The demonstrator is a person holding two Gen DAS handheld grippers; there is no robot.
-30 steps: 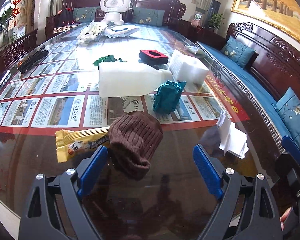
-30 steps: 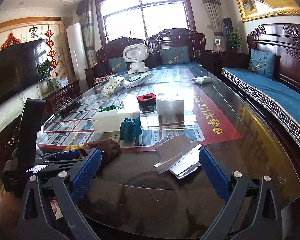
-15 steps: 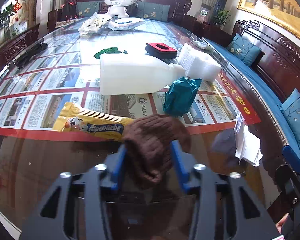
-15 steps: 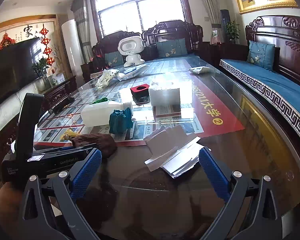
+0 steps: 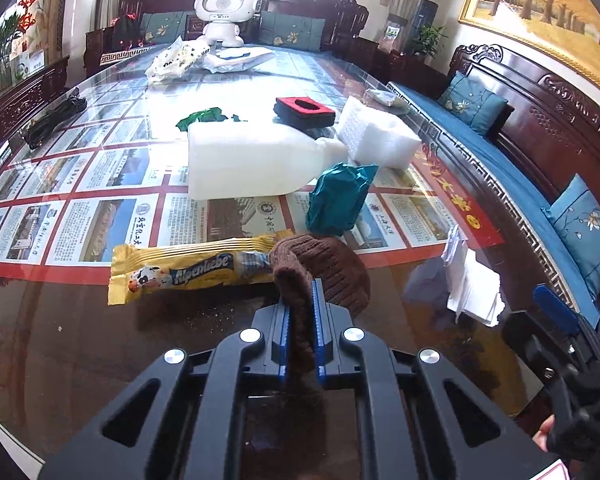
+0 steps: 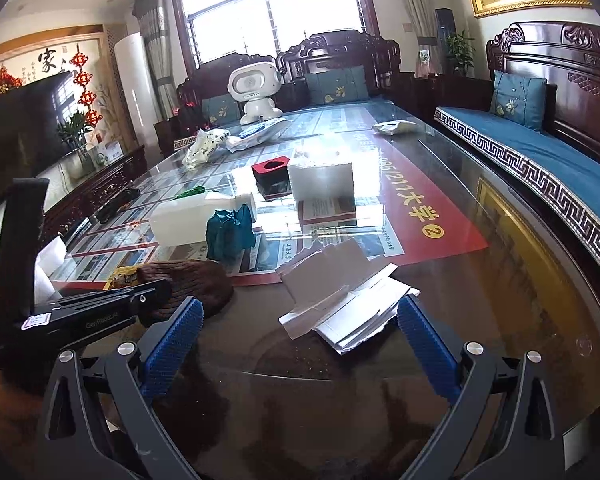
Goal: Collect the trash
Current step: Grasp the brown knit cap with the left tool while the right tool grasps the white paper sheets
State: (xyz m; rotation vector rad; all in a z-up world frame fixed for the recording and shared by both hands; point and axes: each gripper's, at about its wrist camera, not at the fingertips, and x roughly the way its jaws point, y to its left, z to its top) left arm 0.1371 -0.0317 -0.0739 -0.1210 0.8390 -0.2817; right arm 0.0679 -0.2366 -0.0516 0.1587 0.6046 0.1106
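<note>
My left gripper (image 5: 301, 300) is shut on a brown knitted cloth (image 5: 332, 268) that lies on the glass table; the cloth also shows in the right wrist view (image 6: 192, 280). A yellow candy wrapper (image 5: 188, 270) lies just left of the cloth, partly under it. My right gripper (image 6: 298, 320) is open, with torn white paper (image 6: 340, 296) lying between and just beyond its fingers. A crumpled teal wrapper (image 5: 338, 200), a white plastic jug (image 5: 252, 164) on its side and a white foam block (image 5: 378, 138) lie farther back.
A red and black box (image 5: 305, 109), green scrap (image 5: 204, 115), plastic bags (image 5: 176, 60) and a white toy robot (image 5: 224, 12) sit farther up the table. Black cables (image 5: 52, 120) lie at the left edge. A blue cushioned bench (image 6: 540, 152) runs along the right.
My left gripper closed from wide open onto the brown cloth and pinched it thin. The candy wrapper came into fuller view. My right gripper moved a little closer to the white paper.
</note>
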